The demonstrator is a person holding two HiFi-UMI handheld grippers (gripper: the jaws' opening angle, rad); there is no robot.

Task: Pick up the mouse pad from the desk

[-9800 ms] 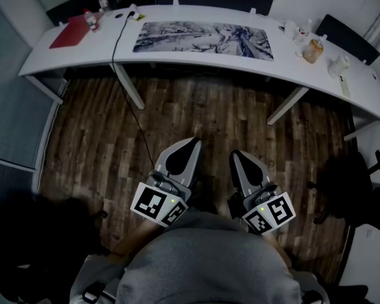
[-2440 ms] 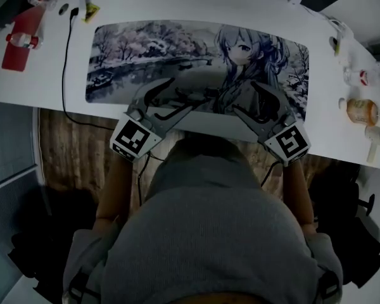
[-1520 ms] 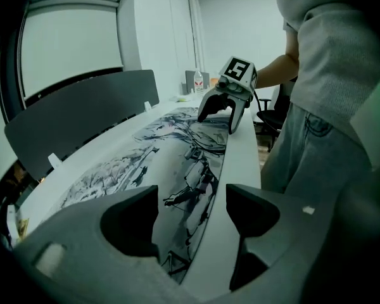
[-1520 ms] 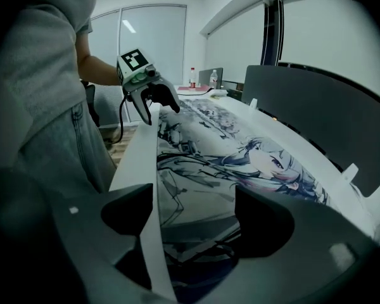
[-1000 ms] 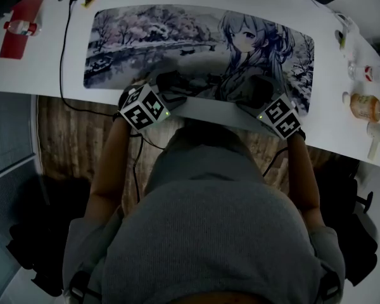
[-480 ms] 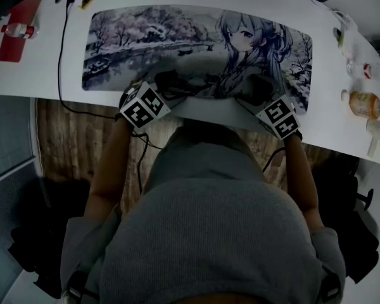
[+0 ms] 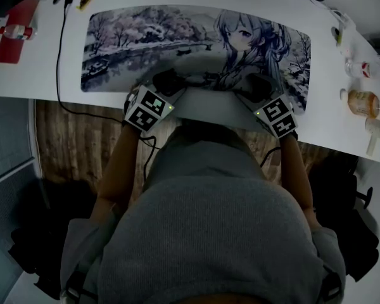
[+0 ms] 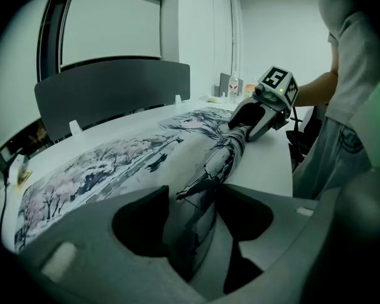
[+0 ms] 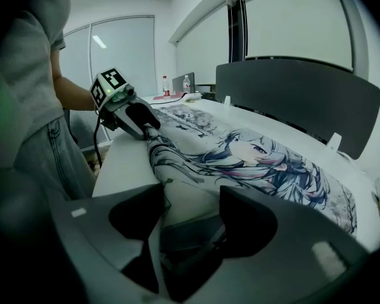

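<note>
The mouse pad (image 7: 177, 37), long and printed with an anime girl and snowy trees, lies on the white desk (image 7: 38, 75). My left gripper (image 7: 168, 84) sits at the pad's near edge left of centre, and my right gripper (image 7: 256, 86) at the same edge further right. Both pairs of jaws have just been closing. In the left gripper view the pad (image 8: 114, 163) edge is bunched into a raised fold pinched in the left gripper (image 8: 196, 227). In the right gripper view the pad (image 9: 253, 157) edge is likewise pinched in the right gripper (image 9: 190, 233). A ridge runs between them.
A red folder with a bottle (image 7: 12, 30) lies at the desk's far left, beside a black cable (image 7: 60, 62) that hangs over the front edge. Bottles and cups (image 7: 361, 103) stand at the right end. Dark chair backs (image 8: 114, 87) line the far side.
Both grippers' jaws have narrowed onto the pad's near edge, which now stands up as a fold. The left gripper has rolled. Long before, the person stood back from the desk.
</note>
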